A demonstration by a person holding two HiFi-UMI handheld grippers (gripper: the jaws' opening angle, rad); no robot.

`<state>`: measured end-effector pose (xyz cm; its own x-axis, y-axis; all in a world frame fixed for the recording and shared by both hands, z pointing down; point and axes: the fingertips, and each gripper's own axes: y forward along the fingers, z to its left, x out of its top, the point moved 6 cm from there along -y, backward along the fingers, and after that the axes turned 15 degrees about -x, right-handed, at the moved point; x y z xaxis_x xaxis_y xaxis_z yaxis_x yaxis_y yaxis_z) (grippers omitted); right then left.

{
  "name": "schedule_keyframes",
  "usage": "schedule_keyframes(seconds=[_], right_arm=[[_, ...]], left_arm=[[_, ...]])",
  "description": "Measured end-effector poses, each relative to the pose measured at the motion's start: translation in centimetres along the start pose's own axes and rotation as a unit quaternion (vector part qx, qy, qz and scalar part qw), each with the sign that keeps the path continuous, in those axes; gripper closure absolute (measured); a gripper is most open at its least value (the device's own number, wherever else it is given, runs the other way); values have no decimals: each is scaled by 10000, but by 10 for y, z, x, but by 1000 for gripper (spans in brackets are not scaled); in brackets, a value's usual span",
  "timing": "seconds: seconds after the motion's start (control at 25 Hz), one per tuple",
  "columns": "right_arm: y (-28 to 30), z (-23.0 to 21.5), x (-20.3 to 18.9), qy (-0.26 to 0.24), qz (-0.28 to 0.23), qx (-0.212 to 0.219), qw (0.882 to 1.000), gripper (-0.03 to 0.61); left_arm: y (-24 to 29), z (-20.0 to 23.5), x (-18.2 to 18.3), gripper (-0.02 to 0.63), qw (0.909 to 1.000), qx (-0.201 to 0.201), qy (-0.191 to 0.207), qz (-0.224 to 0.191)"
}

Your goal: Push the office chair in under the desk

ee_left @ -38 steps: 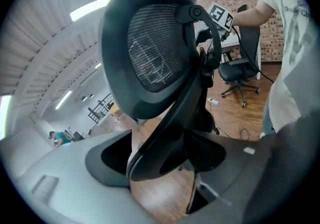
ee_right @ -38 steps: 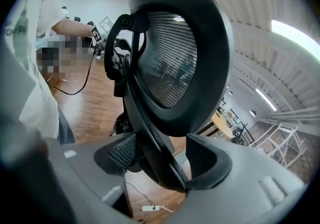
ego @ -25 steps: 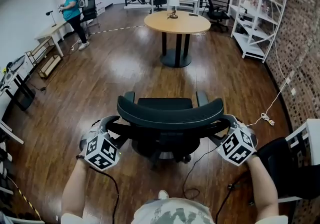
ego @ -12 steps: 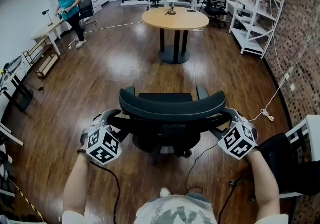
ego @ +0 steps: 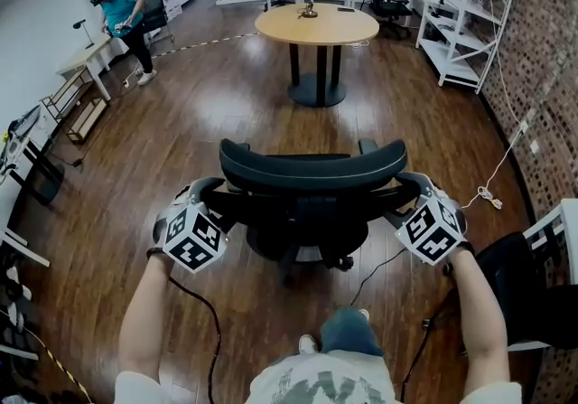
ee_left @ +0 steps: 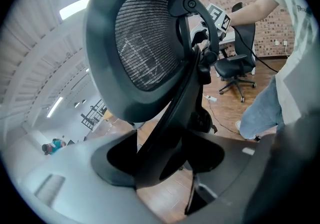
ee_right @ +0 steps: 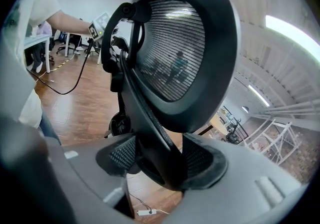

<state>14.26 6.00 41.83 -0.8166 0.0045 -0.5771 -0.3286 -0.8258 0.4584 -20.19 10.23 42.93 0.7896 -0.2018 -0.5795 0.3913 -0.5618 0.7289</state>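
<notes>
- Left claw [ego: 209, 202] is clenched on the back frame of the office chair [ego: 312, 174]
- Right claw [ego: 408, 192] grasps the frame's other side
- The office chair stands on the wooden floor [ego: 208, 113], well apart from the round tabletop [ego: 316, 24]

The black office chair [ego: 312, 203], with a curved mesh backrest, two armrests and a wheeled star base, stands upright on the wood floor [ego: 208, 122], its back facing the person [ego: 316, 386].

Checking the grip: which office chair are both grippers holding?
The mesh-backed chair in mid-floor: the left gripper and right gripper each clamp its back frame. The chair at the right edge stands untouched.
</notes>
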Motion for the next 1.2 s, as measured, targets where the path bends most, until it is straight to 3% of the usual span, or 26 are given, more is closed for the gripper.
schedule_keyframes(seconds=[0.48,0.72,0.96,1.2], right_arm=[[56,-49,-3,46,-67,-136,9999,305],[101,-60,10,77,-77,-223,9997,304],[140,-93,2,113,53,-211,9997,301],[183,-115,19,132,61,-261,9996,300]], left_arm=[[43,63,26,307,10000,-14,1,18],[65,110,17,307,10000,-71,4,51],[97,145,34,308,9999,-90,41,17],[116,196,34,308,9999,-140,45,42]])
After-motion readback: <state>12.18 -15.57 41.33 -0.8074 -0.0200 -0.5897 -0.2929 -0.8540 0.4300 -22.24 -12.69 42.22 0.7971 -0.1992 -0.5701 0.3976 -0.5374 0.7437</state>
